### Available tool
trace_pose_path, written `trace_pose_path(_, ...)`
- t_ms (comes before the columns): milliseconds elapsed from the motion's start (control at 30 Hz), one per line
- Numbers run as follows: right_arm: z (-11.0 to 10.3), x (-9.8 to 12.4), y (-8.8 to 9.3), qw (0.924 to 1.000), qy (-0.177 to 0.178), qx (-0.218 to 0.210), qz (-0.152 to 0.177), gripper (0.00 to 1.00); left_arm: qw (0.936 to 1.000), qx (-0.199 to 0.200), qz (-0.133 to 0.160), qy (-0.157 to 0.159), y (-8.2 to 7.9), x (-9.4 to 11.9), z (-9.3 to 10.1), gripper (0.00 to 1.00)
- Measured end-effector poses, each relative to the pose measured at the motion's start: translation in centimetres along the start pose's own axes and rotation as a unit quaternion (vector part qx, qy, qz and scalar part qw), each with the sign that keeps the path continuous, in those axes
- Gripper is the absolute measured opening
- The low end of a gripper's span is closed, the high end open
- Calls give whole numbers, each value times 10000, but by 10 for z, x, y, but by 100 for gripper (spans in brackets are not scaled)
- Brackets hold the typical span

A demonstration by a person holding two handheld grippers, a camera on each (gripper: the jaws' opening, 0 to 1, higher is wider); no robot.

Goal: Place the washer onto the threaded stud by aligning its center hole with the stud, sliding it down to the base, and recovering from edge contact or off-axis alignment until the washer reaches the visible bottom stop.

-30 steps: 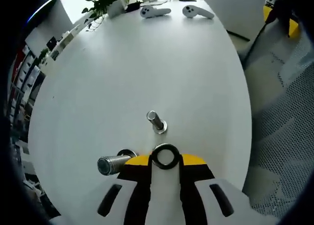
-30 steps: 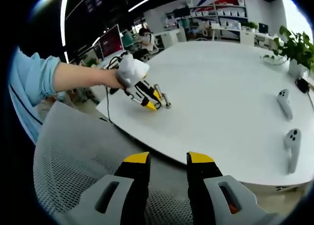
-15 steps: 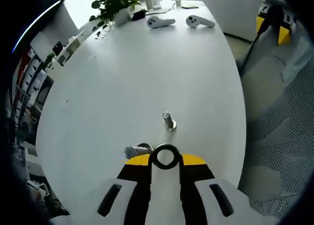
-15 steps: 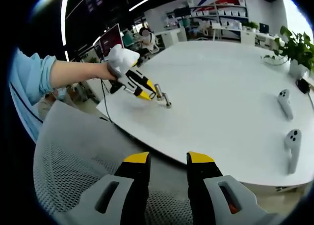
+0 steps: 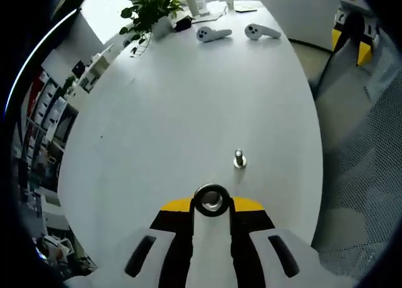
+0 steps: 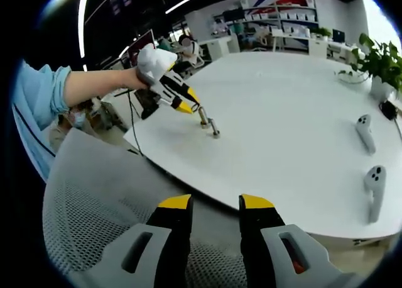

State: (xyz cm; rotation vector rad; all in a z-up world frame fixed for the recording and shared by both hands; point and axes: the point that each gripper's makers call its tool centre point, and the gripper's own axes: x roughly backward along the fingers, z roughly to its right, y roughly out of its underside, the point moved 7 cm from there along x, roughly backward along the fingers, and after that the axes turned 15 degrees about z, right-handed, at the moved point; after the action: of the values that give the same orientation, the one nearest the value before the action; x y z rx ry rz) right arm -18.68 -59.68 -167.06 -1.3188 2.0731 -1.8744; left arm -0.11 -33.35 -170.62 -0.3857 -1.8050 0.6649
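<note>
While I look along my left gripper (image 5: 211,203), its yellow-tipped jaws are clamped on the washer (image 5: 211,199), the dark ring standing edge-up between the tips with something shiny showing through its hole. Just past it on the white table (image 5: 176,112) the threaded stud (image 5: 239,158) stands upright on its base, close to the table's near right edge and apart from the washer. At the far end of the table two white controllers (image 5: 239,32) lie beside a potted plant (image 5: 151,8).

Over to the right gripper view: my right gripper (image 6: 215,203) hangs off the table over the mesh chair back (image 6: 94,206), jaws parted with nothing between them. Across the near left corner of the table, my other hand in a blue sleeve (image 6: 41,105) holds the left gripper (image 6: 185,105) tilted down, its yellow tips just above the top of the stud (image 6: 208,122). Whether the washer touches the stud I cannot tell from here. Both controllers (image 6: 367,156) lie near the table's right edge, the plant (image 6: 377,58) behind them.
</note>
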Motion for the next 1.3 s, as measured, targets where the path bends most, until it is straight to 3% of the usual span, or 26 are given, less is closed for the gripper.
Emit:
trace_pose_path(433, 0, 0, 1, 10000, 12, -1, -71, 31, 9998, -96, -194, 56, 2, -14, -10, 19)
trace_pose_path(700, 0, 0, 1, 10000, 4, -3, -57, 31, 9981, -185, -493, 310, 3, -24, -12, 19)
trace_pose_path(1033, 0, 0, 1, 10000, -7, -1, -51, 31, 9916, -505, -1005, 640, 13, -46, -14, 19)
trace_pose_path(1300, 0, -1, 0, 10000, -3, -7, -9, 31, 9876, -385, -1296, 802, 24, -69, -11, 19)
